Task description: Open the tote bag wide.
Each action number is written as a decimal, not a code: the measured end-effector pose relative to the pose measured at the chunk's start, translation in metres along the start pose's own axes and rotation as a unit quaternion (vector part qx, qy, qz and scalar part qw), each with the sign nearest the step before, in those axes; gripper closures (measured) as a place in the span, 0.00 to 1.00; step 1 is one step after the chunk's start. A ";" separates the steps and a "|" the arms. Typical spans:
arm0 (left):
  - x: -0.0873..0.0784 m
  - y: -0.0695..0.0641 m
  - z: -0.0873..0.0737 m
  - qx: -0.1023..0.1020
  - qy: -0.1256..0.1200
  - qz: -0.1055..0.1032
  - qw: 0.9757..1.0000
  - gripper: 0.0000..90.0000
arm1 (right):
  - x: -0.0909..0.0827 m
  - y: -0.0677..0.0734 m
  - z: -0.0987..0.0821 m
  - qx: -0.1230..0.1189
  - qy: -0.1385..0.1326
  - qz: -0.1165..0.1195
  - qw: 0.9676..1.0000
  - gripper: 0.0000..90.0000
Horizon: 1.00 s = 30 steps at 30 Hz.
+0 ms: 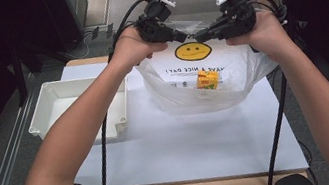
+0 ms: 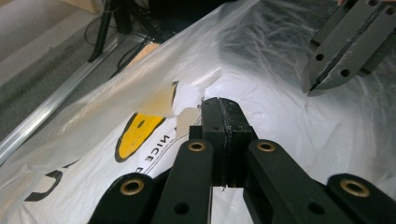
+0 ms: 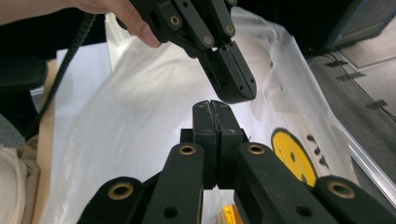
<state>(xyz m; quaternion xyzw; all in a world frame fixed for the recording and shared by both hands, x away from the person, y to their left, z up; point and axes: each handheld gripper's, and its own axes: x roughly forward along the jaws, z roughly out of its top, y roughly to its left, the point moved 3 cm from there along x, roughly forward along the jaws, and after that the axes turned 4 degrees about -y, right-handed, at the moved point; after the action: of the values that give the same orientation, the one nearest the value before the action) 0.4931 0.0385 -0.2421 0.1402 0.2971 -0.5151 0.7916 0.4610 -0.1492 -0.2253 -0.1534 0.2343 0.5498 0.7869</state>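
White tabletop [image 1: 181, 145] lies bare across the lower middle of the high view, with a white tray [image 1: 52, 98] at centre left near the table's left edge and dark floor beyond both sides. Upper centre, the thin plastic bag [image 1: 230, 74] stands at the far edge, a small yellow carton [image 1: 207, 79] showing through its wall. Both grippers meet above the bag's top. The left gripper [image 2: 223, 105] has its jaws clenched, a fold of bag film touching their tip; whether it is pinched I cannot tell. The right gripper [image 3: 214, 106] is likewise clenched, just over the film. Printing reads "HAVE A NICE DAY!", upside down, beneath a yellow smiley face [image 1: 192, 51].
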 end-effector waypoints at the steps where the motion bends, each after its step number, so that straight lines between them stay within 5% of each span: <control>1: 0.003 0.001 -0.002 -0.002 0.003 0.002 1.000 1.00 | 0.000 -0.002 -0.003 0.000 0.000 -0.005 1.000 1.00; 16: 0.022 0.012 -0.021 -0.011 0.014 0.027 0.999 1.00 | -0.006 -0.028 -0.042 0.042 0.014 -0.064 0.997 1.00; 28: 0.030 0.015 -0.026 -0.020 0.000 0.032 0.999 1.00 | -0.007 -0.041 -0.069 0.087 0.020 -0.111 0.990 1.00; 30: 0.032 0.015 -0.026 -0.021 0.000 0.032 0.999 1.00 | -0.006 -0.042 -0.069 0.079 0.019 -0.122 0.989 1.00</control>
<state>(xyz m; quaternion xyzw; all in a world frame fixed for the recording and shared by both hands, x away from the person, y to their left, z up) 0.5071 0.0353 -0.2832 0.1336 0.3033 -0.4831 0.8104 0.4847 -0.2028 -0.2814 -0.1284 0.2720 0.4264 0.8531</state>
